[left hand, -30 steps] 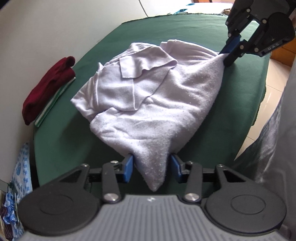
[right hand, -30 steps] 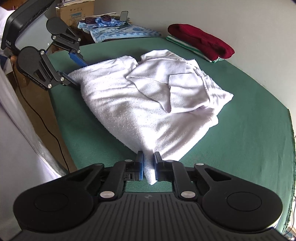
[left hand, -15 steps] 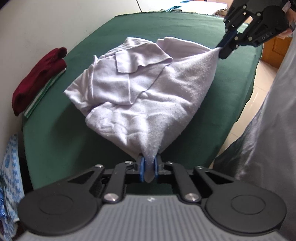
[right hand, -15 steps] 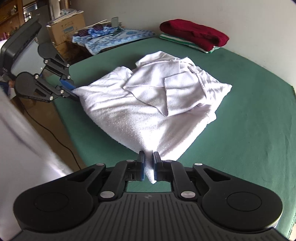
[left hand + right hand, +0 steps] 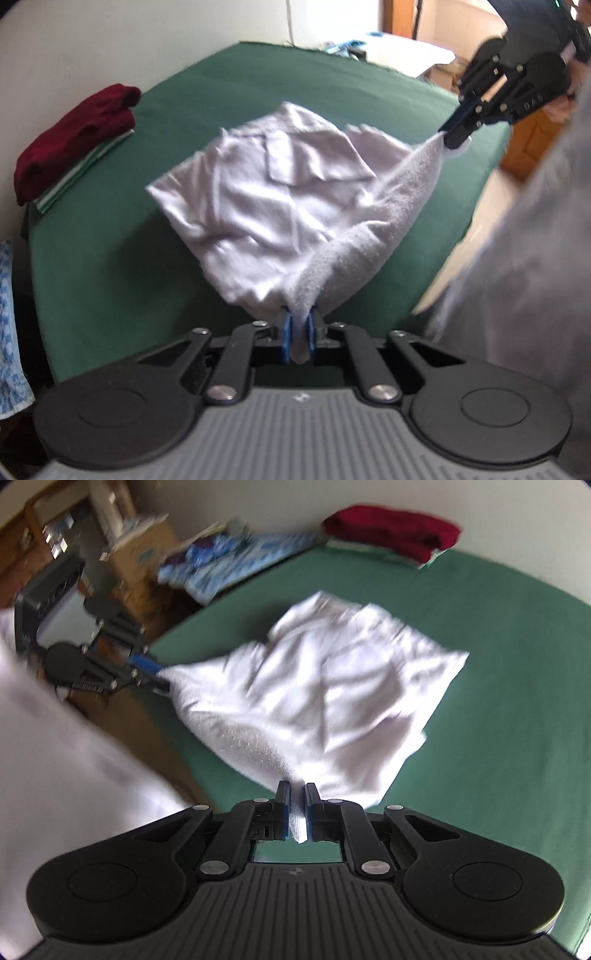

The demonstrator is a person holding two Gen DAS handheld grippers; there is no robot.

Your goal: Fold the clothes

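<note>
As white garment (image 5: pixel 280 206) is soft and light, we judge it sags and slips between grip points. Left gripper (image 5: pixel 298 339) clamped on one corner, right gripper (image 5: pixel 296 818) clamped on other (both pinch thin fabric edge). Near edge raised, rest lies on green table (image 5: pixel 110 266). We hold corners, not middle.
</note>
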